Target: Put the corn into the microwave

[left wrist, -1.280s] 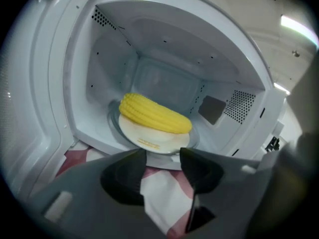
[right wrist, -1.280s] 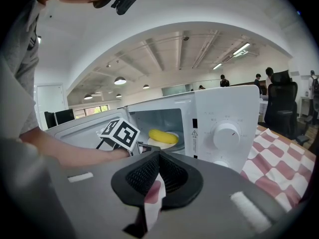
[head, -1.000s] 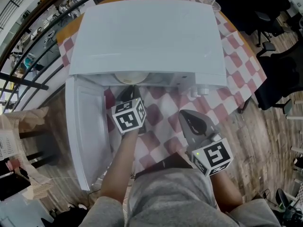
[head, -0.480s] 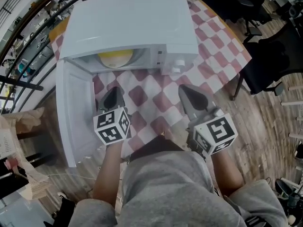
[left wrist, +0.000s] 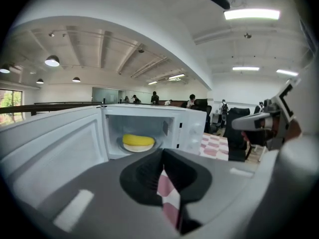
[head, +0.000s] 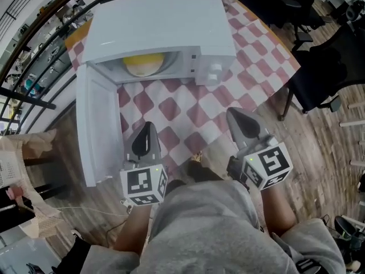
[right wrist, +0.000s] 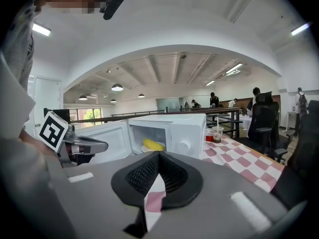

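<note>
Inside open microwave [head: 159, 33]: corn [head: 144, 63] on plate [left wrist: 139, 147].

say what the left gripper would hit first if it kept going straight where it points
Probably the open microwave, around the mouth of its cavity where the corn lies. The left gripper tilts slightly down, though, so it might meet the checkered tablecloth first; depth is hard to judge.

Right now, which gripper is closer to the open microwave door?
Left. The left gripper is just beside the door, near its outer end. The right gripper is on the far side of the checkered cloth, farther away.
</note>
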Tool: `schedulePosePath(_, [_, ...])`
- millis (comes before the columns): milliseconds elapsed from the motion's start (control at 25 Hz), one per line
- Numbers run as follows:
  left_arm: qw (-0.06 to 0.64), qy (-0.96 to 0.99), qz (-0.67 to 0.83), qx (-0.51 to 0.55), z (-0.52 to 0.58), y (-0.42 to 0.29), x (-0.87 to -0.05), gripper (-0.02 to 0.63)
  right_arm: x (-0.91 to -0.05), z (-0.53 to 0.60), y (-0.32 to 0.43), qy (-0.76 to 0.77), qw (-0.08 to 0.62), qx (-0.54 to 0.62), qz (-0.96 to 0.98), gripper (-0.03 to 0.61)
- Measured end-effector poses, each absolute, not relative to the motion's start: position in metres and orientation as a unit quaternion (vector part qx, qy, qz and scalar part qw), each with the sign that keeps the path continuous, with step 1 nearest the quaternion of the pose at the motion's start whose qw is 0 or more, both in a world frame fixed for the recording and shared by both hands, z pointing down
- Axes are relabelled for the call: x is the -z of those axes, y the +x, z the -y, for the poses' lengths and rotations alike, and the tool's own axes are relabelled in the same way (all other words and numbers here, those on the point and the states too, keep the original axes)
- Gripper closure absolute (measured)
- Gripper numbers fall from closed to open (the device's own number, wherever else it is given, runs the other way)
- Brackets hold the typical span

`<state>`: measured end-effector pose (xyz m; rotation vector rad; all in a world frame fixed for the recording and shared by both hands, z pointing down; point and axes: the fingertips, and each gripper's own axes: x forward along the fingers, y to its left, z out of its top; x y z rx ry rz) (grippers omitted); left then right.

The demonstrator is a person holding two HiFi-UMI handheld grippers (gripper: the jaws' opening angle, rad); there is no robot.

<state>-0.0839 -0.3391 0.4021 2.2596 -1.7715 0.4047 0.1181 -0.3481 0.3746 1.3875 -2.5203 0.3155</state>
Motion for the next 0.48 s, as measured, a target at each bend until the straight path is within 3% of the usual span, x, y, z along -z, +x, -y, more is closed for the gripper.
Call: schedulePosePath(480, [0.073,0.776,0.616,-0.116,0.194,-0.131,-0.370,0.603,-0.350,0.232,0.061,0.490,0.107,-0.068,0.863,0.578])
